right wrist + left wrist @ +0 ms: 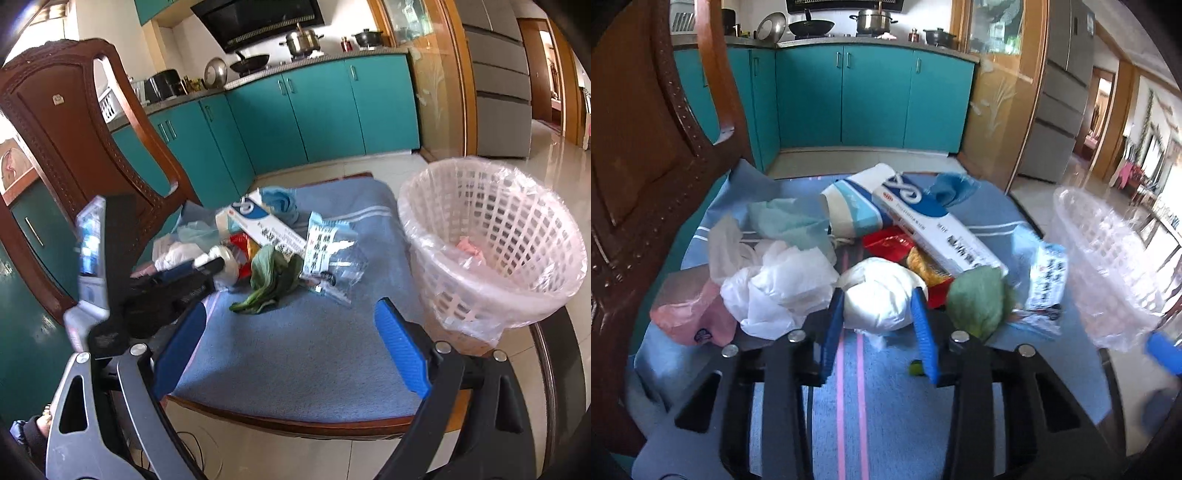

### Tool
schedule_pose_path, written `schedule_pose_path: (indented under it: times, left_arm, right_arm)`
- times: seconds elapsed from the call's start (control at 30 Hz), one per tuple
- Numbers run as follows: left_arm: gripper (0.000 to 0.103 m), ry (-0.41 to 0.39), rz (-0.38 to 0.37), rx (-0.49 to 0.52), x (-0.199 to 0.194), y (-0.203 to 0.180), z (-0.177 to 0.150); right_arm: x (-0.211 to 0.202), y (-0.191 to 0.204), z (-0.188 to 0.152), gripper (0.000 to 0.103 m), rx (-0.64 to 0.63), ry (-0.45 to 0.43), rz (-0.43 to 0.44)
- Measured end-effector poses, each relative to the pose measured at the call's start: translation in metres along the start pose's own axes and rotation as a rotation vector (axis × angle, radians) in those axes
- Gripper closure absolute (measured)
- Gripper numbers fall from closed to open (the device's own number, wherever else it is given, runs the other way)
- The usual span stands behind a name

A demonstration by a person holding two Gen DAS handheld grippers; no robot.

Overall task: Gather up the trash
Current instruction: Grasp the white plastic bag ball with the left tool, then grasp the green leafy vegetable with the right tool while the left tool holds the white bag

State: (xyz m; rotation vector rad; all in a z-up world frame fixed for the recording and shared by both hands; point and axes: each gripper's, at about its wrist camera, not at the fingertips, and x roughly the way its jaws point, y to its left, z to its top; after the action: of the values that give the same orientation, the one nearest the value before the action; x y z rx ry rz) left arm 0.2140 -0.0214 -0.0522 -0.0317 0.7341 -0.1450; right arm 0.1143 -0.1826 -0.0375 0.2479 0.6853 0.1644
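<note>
A heap of trash lies on a chair's blue cushion (295, 354). My left gripper (878, 295) is shut on a white wad (879, 302), its blue pads pressing on both sides. From the right wrist view the left gripper (212, 264) holds this wad (227, 267) at the heap's near left. Beside it lie a green leaf (979, 302), a long white box (938, 229), a red packet (890, 240), crumpled white tissue (783, 288) and a printed clear wrapper (325, 251). My right gripper (291, 347) hangs open over bare cushion, nothing between its fingers.
A white lattice bin (491, 236) lined with a clear bag stands at the cushion's right, a pink scrap inside. The carved wooden chair back (66, 122) rises on the left. A pink bag (687, 314) and a blue glove (953, 188) edge the heap. Teal cabinets stand behind.
</note>
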Motion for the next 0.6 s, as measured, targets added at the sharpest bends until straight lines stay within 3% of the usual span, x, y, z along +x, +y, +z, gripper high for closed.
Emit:
schedule_pose_path:
  times: [0.07,0.2,0.33,0.43,0.6]
  left_arm:
    - [0.067,-0.042,-0.005,-0.005,-0.023,0.002,0.003]
    - [0.067,-0.208,-0.007,-0.024,-0.101,0.01,0.007]
    - [0.067,-0.36,0.037,-0.022,-0.163,0.013,0.001]
    - [0.067,-0.402,0.033,-0.019,-0.182,0.016,-0.008]
    - [0.067,-0.404,0.042,0.0,-0.185,0.02,-0.011]
  right_arm:
    - [0.013,0.0,-0.002,0.013,0.031,0.039,0.017]
    - [0.041,0.009,-0.005,0.013,0.081,0.092,0.038]
    - [0.072,0.02,-0.002,0.016,0.101,0.118,0.012]
    - [0.09,0.029,0.002,0.026,0.113,0.131,-0.008]
    - [0.118,0.042,0.004,0.044,0.09,0.165,-0.055]
